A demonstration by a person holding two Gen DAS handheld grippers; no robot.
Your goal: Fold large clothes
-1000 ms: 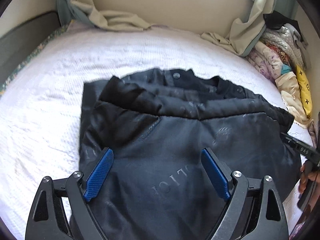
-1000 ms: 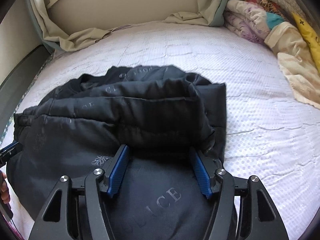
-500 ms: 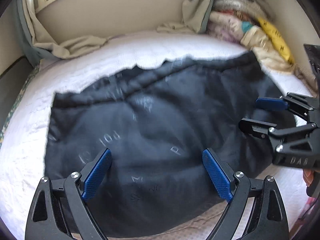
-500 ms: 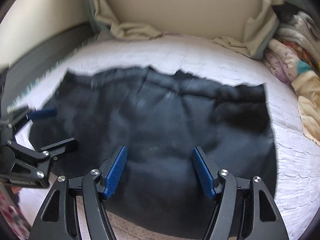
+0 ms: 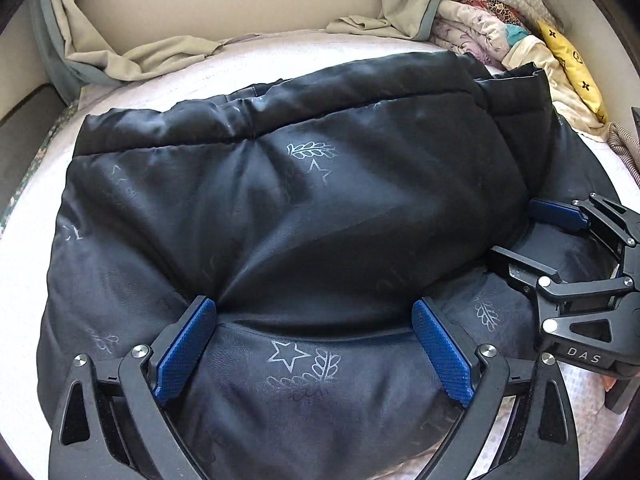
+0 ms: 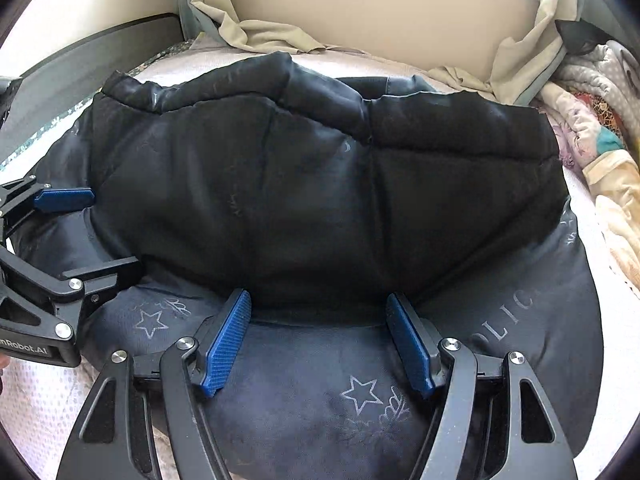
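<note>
My left gripper (image 5: 314, 344) stands wide, its jaws having just been opening; the black jacket (image 5: 304, 208) bulges between the blue pads (image 5: 184, 344), and I cannot tell whether they press it. My right gripper (image 6: 320, 340) stands partly open over the near fold of the jacket (image 6: 320, 184), cloth between its pads; in the left wrist view it shows at the jacket's right edge (image 5: 560, 240). The jacket lies folded over itself on the white bed cover (image 5: 24, 280), printed with stars and leaf sprigs. Beige curtain (image 5: 160, 52) pools behind; bedding pile (image 5: 500, 32) far right.
</note>
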